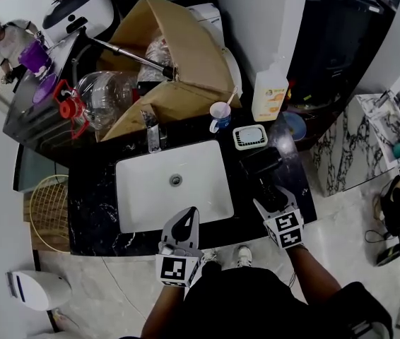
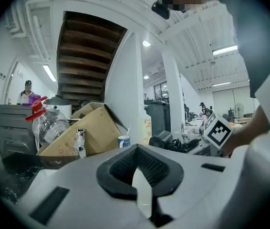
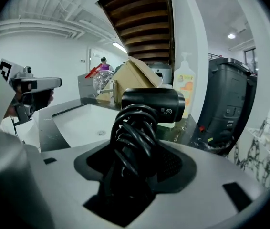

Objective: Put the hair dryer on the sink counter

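Observation:
The black hair dryer (image 1: 260, 162) hangs over the black sink counter (image 1: 94, 203), just right of the white basin (image 1: 143, 189). My right gripper (image 1: 271, 202) is shut on its handle, which has the cord wound round it. In the right gripper view the dryer's barrel (image 3: 151, 102) lies crosswise above the coiled cord (image 3: 134, 140), clamped by the right gripper (image 3: 135, 159). Whether the dryer touches the counter I cannot tell. My left gripper (image 1: 185, 216) is shut and empty over the basin's front edge; in its own view the left gripper (image 2: 137, 150) points at the faucet (image 2: 79, 142).
Behind the basin stand a faucet (image 1: 152, 129), a cup (image 1: 219, 115), a white soap dish (image 1: 249, 137) and a pump bottle (image 1: 269, 94). A cardboard box (image 1: 179, 55) and a big water jug (image 1: 108, 94) fill the back. A wicker basket (image 1: 48, 210) sits on the floor at left.

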The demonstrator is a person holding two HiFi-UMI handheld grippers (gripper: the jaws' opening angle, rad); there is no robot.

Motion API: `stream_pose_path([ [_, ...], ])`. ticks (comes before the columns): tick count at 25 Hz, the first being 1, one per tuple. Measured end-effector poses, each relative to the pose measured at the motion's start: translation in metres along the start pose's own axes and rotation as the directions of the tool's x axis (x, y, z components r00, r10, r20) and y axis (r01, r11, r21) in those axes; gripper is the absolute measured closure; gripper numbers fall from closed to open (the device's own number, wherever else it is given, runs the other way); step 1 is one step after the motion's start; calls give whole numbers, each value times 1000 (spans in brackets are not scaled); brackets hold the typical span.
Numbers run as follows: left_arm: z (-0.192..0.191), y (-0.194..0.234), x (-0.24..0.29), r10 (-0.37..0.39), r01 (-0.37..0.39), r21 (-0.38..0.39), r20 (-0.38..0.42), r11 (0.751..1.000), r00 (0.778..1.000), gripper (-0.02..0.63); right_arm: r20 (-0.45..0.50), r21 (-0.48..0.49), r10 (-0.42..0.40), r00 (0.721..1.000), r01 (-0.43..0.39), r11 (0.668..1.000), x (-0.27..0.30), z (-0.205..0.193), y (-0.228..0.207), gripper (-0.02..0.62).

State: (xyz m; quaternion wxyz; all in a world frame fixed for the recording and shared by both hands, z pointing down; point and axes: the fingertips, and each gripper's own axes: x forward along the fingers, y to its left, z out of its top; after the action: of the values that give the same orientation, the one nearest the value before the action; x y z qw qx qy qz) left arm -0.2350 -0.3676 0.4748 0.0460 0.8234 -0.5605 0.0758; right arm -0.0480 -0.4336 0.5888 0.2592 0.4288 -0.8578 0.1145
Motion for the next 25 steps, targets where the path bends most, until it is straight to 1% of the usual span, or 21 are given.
stream_pose_path([
  [8,-4,9,5,-39,39,6,-12,999,999,612,-106,81,-44,993,53,995,28,-12,-11,337],
  [16,-9,19,5,-52,52,0,-16,999,999,612,-163,145,-87,983,111,983,49,-18,-21,337],
  [21,-8,25,4,-51,51,10,-5,999,999,612,-205,144,-96,974,127,981,56,-22,-24,337],
  [25,-5,31,2,-46,46,-13,7,999,999,612,-222,143,-95,970,129,981,60,-25,-23,337],
])
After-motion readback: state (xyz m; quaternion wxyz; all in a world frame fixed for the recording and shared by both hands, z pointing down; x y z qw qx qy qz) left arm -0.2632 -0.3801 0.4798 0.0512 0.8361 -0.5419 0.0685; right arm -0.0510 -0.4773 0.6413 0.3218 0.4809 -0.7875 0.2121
